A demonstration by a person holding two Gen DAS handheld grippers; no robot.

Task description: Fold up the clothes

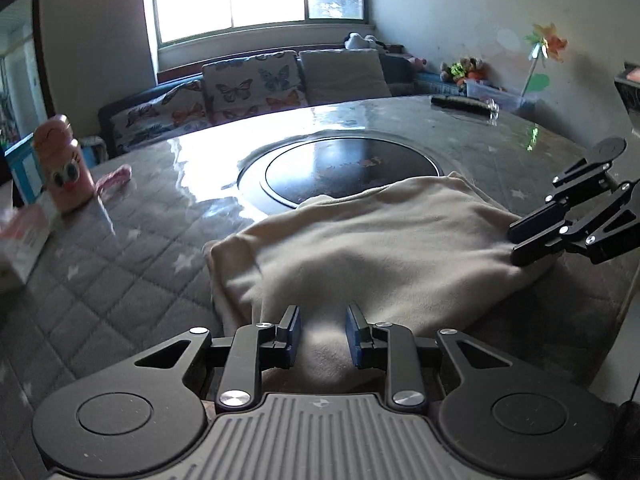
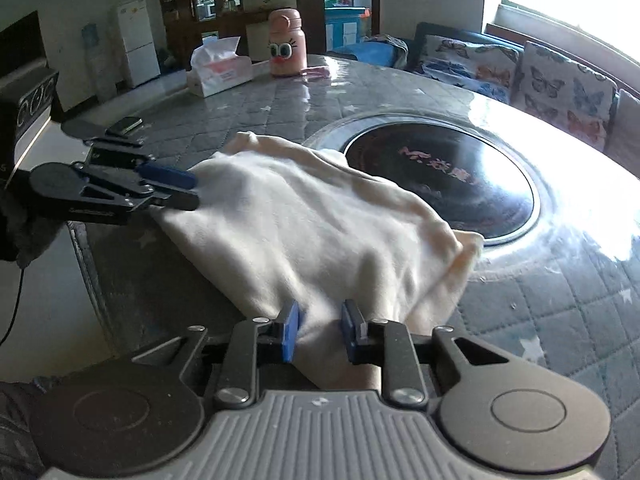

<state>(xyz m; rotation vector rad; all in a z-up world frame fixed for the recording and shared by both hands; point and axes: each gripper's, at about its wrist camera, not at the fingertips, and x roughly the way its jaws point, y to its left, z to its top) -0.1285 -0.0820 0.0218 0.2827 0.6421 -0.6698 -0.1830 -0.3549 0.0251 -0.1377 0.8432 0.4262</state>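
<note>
From my left wrist camera, the cream garment (image 1: 372, 236) lies bunched and softly creased on the quilted table (image 1: 120, 280), its near edge clamped in my left gripper (image 1: 322, 332). From the right wrist camera (brighter here), the cloth's other edge is gathered and pinched in my right gripper (image 2: 320, 330), beside the dark round inset (image 2: 440, 184).

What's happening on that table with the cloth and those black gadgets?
A person is folding a cream-coloured soft garment on a round table with a grey quilted cover, using two hand-held claws. The left claw and the right claw each pinch a bunch of fabric at the near edge, one at either end.
</note>
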